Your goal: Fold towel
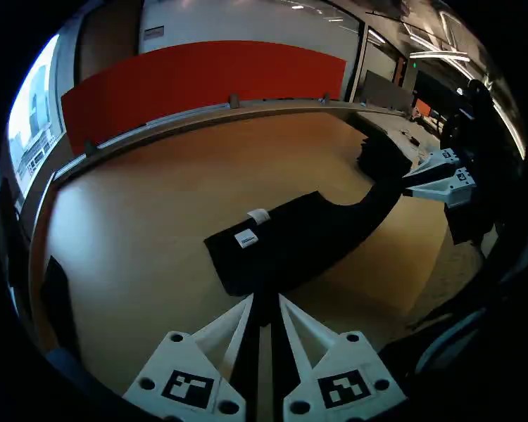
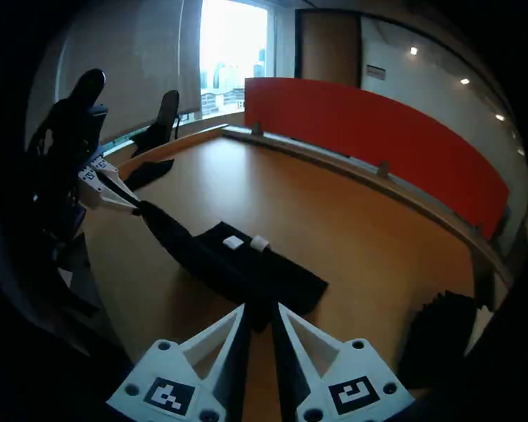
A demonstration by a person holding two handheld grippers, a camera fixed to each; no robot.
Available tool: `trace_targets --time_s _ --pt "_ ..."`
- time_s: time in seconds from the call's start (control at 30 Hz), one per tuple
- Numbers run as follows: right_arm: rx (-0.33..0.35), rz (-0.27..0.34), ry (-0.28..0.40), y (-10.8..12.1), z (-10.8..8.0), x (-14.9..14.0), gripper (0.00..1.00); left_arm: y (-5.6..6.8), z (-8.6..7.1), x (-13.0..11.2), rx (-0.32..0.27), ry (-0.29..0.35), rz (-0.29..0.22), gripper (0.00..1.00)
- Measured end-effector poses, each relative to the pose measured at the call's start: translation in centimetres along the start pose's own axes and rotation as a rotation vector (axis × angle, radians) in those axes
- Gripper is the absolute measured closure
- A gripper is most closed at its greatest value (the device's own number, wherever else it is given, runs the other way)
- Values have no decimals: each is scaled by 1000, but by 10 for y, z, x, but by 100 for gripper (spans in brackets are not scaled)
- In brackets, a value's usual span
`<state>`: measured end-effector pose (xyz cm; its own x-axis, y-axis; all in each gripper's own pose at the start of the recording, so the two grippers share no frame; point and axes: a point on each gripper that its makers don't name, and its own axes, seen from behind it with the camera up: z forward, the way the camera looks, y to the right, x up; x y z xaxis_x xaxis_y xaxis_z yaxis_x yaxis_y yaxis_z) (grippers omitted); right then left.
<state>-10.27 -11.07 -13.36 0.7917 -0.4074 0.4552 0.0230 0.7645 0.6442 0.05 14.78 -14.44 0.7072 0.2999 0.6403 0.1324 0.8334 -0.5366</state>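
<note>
The wooden counter (image 1: 137,232) was a broad orange-brown slab, bare over most of its top. A black towel (image 1: 292,239) lay near the middle, toward the near edge, as a long band. Its middle lay flat on the wood and both ends rose off it. Two small white tags (image 1: 246,238) sat on the flat part. A heap of dark cloth (image 1: 384,158) lay at one end of the counter, and a smaller dark cloth (image 2: 150,172) lay at the opposite end.

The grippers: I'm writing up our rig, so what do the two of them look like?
The left gripper and right gripper match: white, wedge-shaped plastic fingers with open ribbing, each carrying a black-and-white square marker and small round holes near its base.
</note>
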Motion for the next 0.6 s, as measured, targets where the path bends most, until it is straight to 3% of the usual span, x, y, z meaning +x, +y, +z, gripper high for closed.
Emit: trace_targets --time_s 0.37,0.6 --pt "4 -4 -8 0 2 0 81 -1 3 3 1 4 -10 91" --pt "12 -19 -30 7 14 -3 81 -8 15 9 7 8 -9 91"
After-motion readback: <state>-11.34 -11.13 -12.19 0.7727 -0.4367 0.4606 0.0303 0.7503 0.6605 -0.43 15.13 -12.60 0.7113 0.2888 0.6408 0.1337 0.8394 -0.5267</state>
